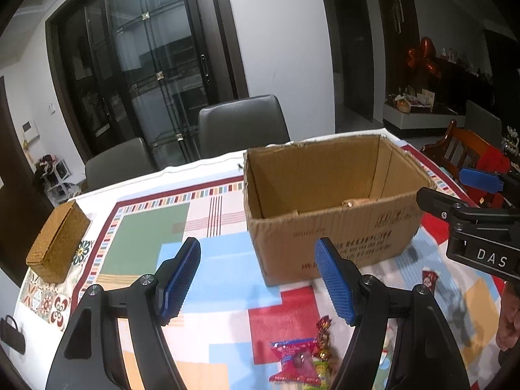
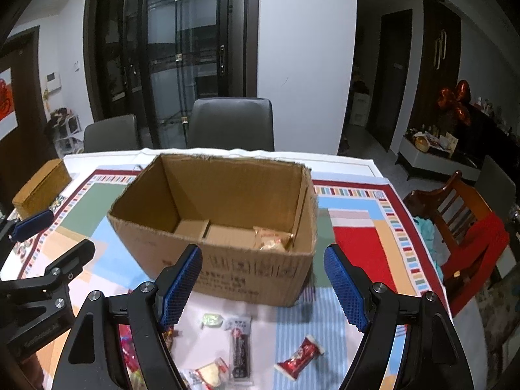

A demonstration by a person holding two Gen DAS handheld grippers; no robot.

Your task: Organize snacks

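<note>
Both tongs released, left gripper [image 1: 258, 281] and right gripper [image 2: 263, 287] near open brown cardboard box [image 2: 227, 260]; only right view shows clear-wrapped snack [image 2: 271, 239] inside.

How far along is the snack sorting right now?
Barely started. Done: one pale snack packet lies inside the open brown cardboard box. In hand: nothing; the left tool and right tool are both open and empty. Left: the red candy wrapper, dark long bar packet, small green sweet and pink packet lie loose on the patterned tablecloth.
</note>
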